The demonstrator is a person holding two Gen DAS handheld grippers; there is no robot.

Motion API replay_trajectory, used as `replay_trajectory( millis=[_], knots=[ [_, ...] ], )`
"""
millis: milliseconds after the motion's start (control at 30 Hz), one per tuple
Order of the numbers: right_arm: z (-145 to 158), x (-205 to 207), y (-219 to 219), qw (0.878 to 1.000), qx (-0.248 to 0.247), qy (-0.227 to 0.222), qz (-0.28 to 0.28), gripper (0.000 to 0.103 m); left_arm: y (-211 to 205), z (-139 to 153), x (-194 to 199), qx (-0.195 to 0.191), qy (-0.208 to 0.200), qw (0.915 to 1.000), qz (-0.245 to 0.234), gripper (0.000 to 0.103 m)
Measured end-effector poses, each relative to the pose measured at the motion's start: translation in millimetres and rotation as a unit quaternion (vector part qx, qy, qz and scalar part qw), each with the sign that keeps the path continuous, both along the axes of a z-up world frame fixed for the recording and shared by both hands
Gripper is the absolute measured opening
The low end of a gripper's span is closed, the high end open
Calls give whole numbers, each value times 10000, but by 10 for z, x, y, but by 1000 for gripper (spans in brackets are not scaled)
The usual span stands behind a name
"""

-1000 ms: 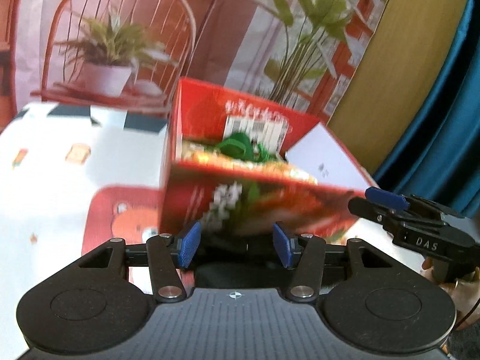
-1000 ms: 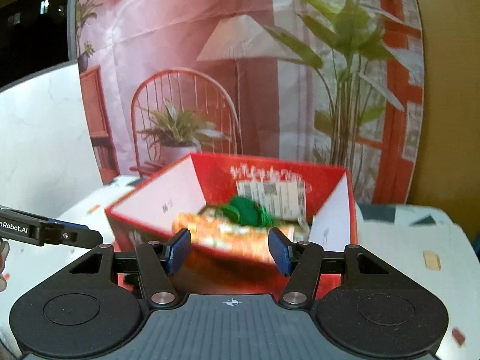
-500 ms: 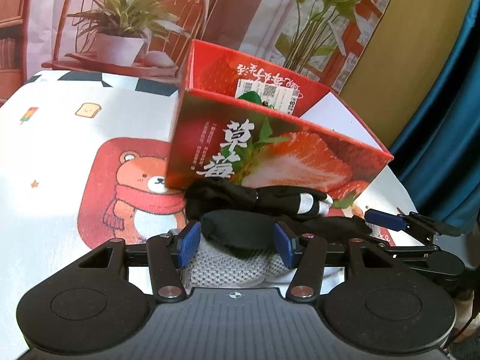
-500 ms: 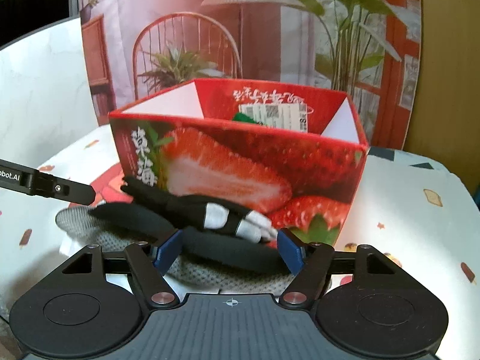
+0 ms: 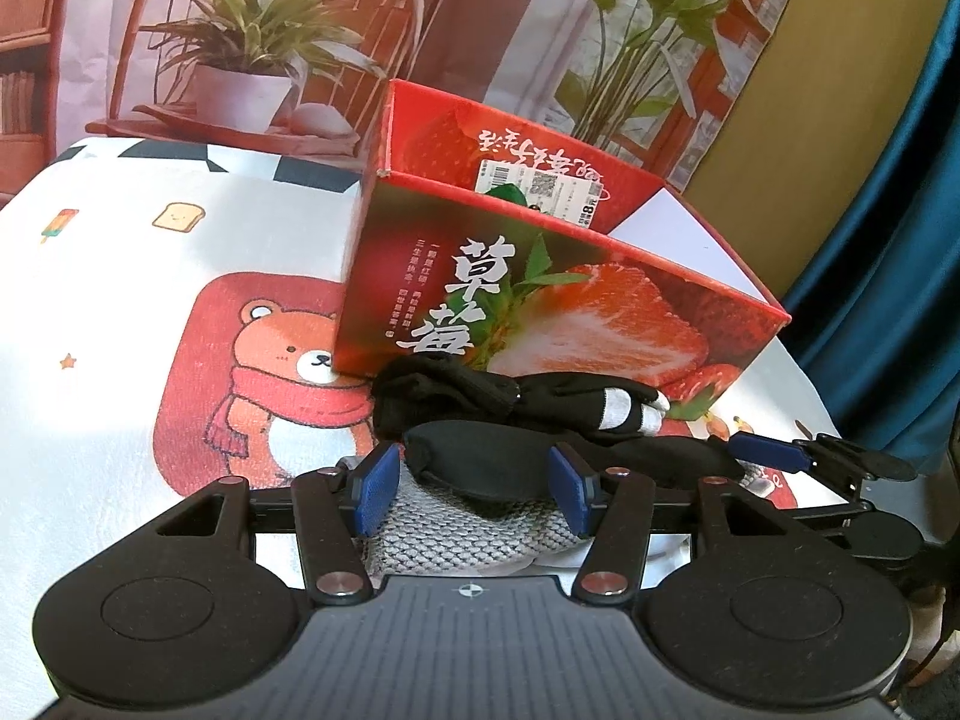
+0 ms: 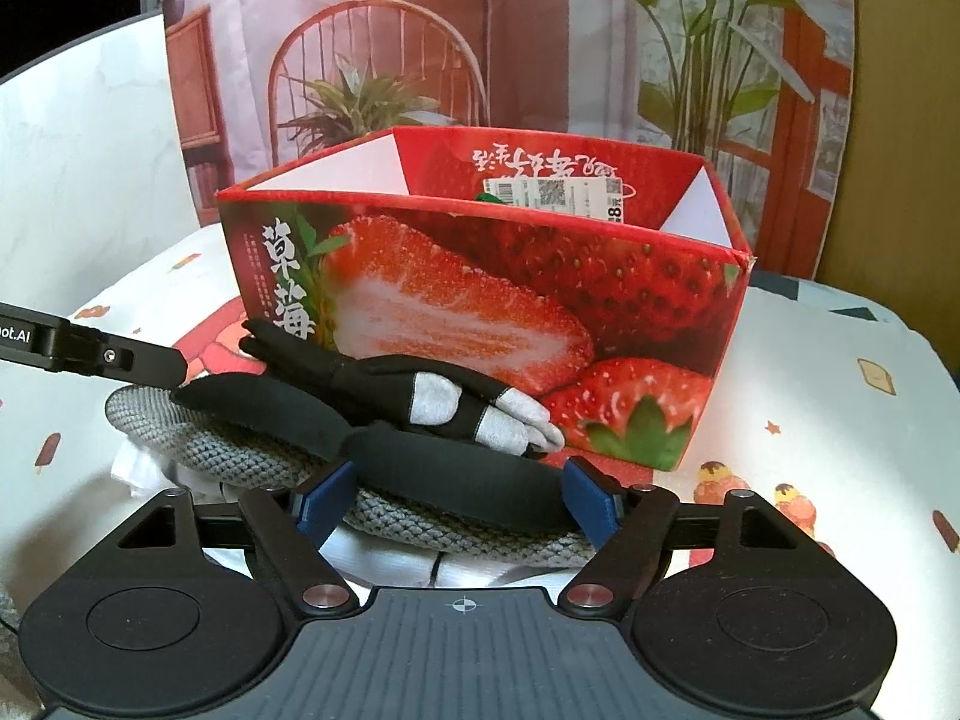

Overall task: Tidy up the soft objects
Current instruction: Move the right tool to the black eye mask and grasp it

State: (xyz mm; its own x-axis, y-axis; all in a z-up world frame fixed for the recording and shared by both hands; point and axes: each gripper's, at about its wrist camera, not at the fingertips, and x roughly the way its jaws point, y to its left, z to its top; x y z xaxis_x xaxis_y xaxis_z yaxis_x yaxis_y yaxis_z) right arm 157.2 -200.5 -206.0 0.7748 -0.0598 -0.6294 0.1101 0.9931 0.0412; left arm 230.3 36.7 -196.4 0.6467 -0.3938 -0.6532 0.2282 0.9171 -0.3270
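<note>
The soft pile sits on the table just in front of the strawberry box, its far side up against the box's front wall; both grippers are low and lined up on it, so the step in hand reads as the pick, with the box the likely destination; a scrap of green shows inside it, what it is cannot be told.

The right gripper has just been widening its jaws, and they stand well apart, straddling one end of the long black padded piece; the pads look beside the fabric and not pressing, so nothing is held. The left gripper is about half open, its blue pads either side of the other end of the same black piece, again with no squeeze visible; empty-handed too.

Next, by this reading, both pairs of tongs must close on the fabric and lift together, high enough to clear the box's front wall; gripping only the top layer may leave the rest behind.

As for looks: a grey chunky-knit item at the bottom, something white peeking out beneath, the black padded strip across it, and on top a black glove with pale grey finger patches; loosely stacked, limp, and liable to slide apart; the bear-print tablecloth lies underneath.
</note>
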Motion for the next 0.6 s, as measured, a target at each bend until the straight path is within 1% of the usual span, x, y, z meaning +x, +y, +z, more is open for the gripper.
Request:
replay_trajectory(
  millis=[100, 167, 267, 367, 433, 467, 500, 600],
  knots=[
    [-1, 15, 10, 10000, -68, 53, 17, 78, 4, -4, 7, -13, 0, 10000, 28, 58],
    [-8, 11, 16, 9999, -134, 67, 5, 78, 2, -5, 10, -8, -1, 10000, 37, 58],
    [-21, 15, -28, 10000, -69, 60, -24, 77, -4, -4, 7, 12, -14, 10000, 54, 58],
    [-11, 41, -110, 9999, 124, 7, -119, 72, -20, -7, 9, 40, -9, 10000, 61, 58],
    [6, 68, -151, 9997, 173, -27, -174, 66, -38, -1, 9, 72, -33, 10000, 44, 58],
    [20, 92, -178, 9995, 213, -32, -209, 60, -44, 0, 9, 91, -49, 9999, 35, 58],
    [29, 112, -204, 9994, 254, -39, -241, 57, -53, 4, 12, 113, -65, 9999, 27, 58],
    [56, 161, -292, 9986, 384, -118, -343, 52, -84, 29, 34, 174, -134, 9998, 3, 58]
  ],
)
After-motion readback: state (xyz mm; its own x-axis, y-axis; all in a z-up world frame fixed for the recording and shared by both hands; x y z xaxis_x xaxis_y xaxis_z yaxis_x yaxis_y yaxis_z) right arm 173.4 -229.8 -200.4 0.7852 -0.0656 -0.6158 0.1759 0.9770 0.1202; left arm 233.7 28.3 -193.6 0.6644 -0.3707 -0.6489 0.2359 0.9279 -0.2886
